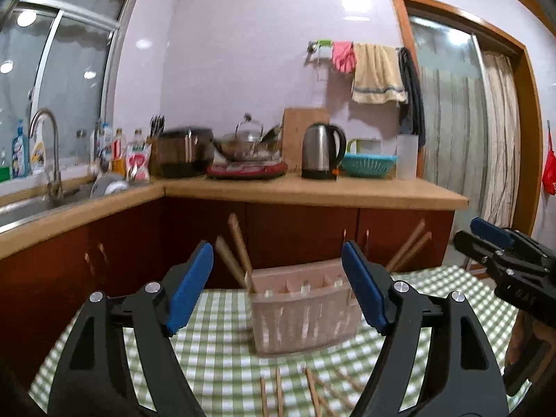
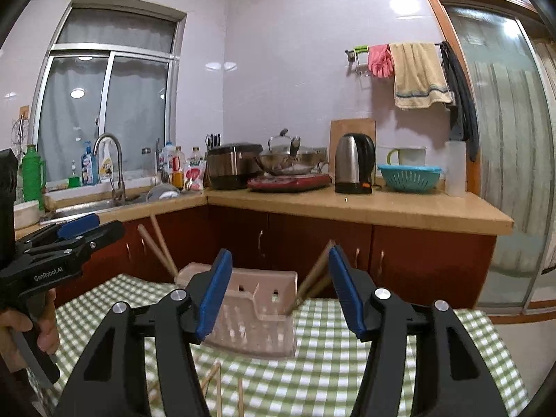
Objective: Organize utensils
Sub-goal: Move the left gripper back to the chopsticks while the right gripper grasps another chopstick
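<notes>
A pale pink slotted utensil holder (image 1: 305,309) (image 2: 257,312) stands on a green checked tablecloth (image 1: 222,358). Wooden chopsticks lean out of its left end (image 1: 236,250) (image 2: 160,246), and another pair leans out of its right end (image 1: 410,246) (image 2: 312,278). More loose chopsticks (image 1: 278,392) (image 2: 212,378) lie flat on the cloth close below the grippers. My left gripper (image 1: 278,248) is open and empty, framing the holder from the near side. My right gripper (image 2: 279,252) is also open and empty, just short of the holder. Each gripper shows at the edge of the other's view (image 1: 486,239) (image 2: 87,226).
Behind the table runs an L-shaped wooden counter (image 2: 382,208) over red cabinets. On it are a sink and tap (image 2: 111,170), bottles, a rice cooker, a wok, a steel kettle (image 2: 354,163) and a teal colander (image 2: 410,177). A hand (image 2: 45,326) holds the left gripper's handle.
</notes>
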Action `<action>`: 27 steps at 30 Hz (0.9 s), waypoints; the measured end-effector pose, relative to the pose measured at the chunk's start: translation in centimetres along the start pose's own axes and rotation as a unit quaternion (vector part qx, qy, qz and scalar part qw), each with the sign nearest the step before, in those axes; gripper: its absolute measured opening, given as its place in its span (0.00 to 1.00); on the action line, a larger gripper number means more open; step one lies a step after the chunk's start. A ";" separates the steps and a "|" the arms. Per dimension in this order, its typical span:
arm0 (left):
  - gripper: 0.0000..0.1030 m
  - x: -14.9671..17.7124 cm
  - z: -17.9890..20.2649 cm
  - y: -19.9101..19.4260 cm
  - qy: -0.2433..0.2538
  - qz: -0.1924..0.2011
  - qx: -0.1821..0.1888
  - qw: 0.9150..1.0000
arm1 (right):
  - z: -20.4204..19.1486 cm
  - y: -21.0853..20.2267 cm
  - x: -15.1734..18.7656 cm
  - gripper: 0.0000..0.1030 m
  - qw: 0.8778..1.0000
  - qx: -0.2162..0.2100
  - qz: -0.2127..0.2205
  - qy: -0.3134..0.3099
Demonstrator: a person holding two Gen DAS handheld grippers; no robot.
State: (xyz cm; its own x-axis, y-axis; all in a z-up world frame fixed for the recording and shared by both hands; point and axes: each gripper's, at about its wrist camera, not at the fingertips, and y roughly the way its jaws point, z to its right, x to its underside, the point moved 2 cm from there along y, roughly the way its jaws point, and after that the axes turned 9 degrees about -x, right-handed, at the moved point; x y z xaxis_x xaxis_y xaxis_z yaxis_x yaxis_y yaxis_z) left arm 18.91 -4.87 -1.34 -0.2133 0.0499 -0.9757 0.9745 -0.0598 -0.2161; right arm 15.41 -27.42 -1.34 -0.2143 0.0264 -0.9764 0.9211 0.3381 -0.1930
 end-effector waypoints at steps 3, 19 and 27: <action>0.73 2.3 -0.8 -0.7 -0.007 -0.030 -0.007 1.000 | 0.0 -1.2 2.2 0.55 1.000 0.002 -0.013 0.012; 0.68 13.3 -3.7 -5.7 -0.009 -0.127 -0.052 0.990 | -1.5 -6.0 14.7 0.44 0.992 0.010 -0.118 0.046; 0.65 17.0 -3.9 -7.0 -0.006 -0.163 -0.056 0.985 | -2.3 -6.5 19.0 0.35 0.984 -0.003 -0.169 0.051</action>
State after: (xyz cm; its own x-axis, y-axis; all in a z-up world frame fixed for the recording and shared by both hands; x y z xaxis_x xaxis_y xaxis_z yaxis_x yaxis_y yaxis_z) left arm 8.74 0.25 -16.24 -0.5159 0.0370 -0.8559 0.8558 0.0679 -0.5129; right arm 4.58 -26.91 -18.36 -0.5394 0.0067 -0.8420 0.7903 0.3491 -0.5035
